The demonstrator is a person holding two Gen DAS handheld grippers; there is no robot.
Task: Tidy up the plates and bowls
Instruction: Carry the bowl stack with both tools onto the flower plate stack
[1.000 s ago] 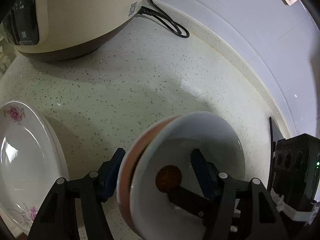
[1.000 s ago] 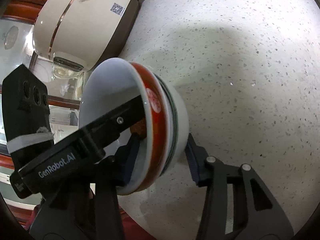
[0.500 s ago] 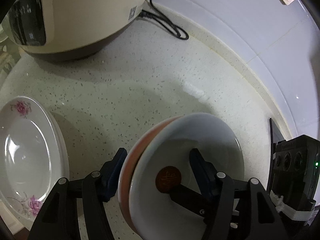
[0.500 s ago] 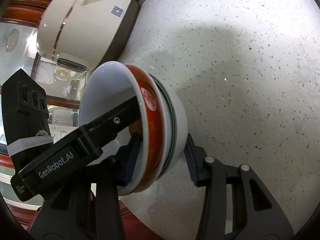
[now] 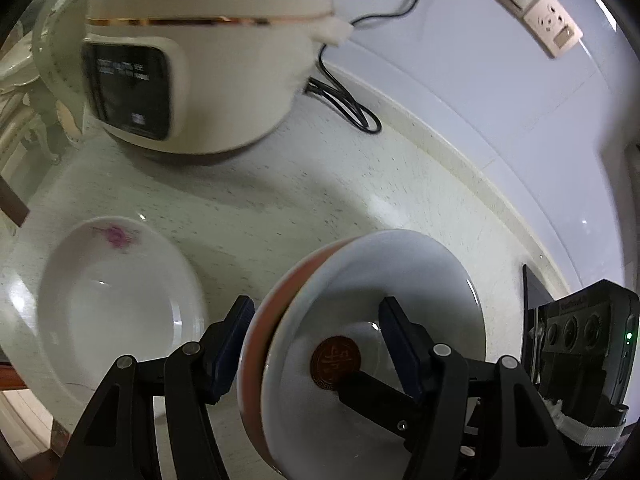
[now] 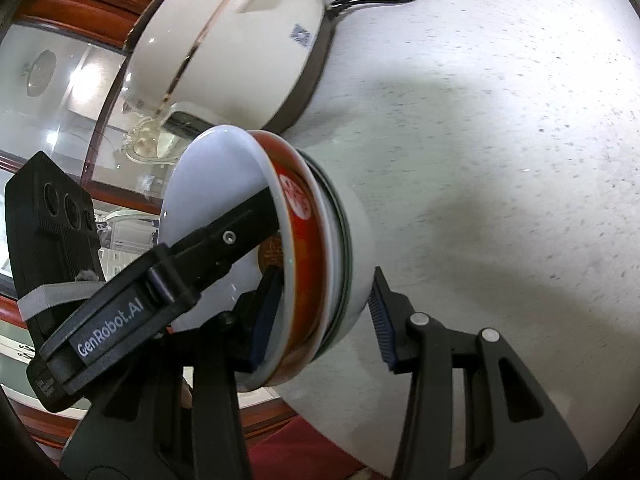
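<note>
A nested stack of bowls (image 5: 400,280) hangs tilted on its side above the speckled counter (image 5: 280,208). The innermost bowl is white with a brown seal in its bottom; around it sits a red bowl (image 6: 304,264), then a white, green-rimmed one. My left gripper (image 5: 314,308) is shut on the stack, one pad inside and one on the red wall. My right gripper (image 6: 326,276) is shut on it too, one pad inside and one under the white base. White plates with pink flowers (image 5: 116,296) lie stacked on the counter to the left.
A cream rice cooker (image 5: 192,80) stands at the back left, its black cord (image 5: 348,104) looping along the wall. Wall sockets (image 5: 536,12) sit above. A dark flat object (image 5: 528,292) leans at the right. The counter's front edge (image 6: 280,404) runs just under the stack.
Both grippers have risen with the bowl stack still held. The counter and flowered plates look farther below, and more of the rice cooker has come into view.
</note>
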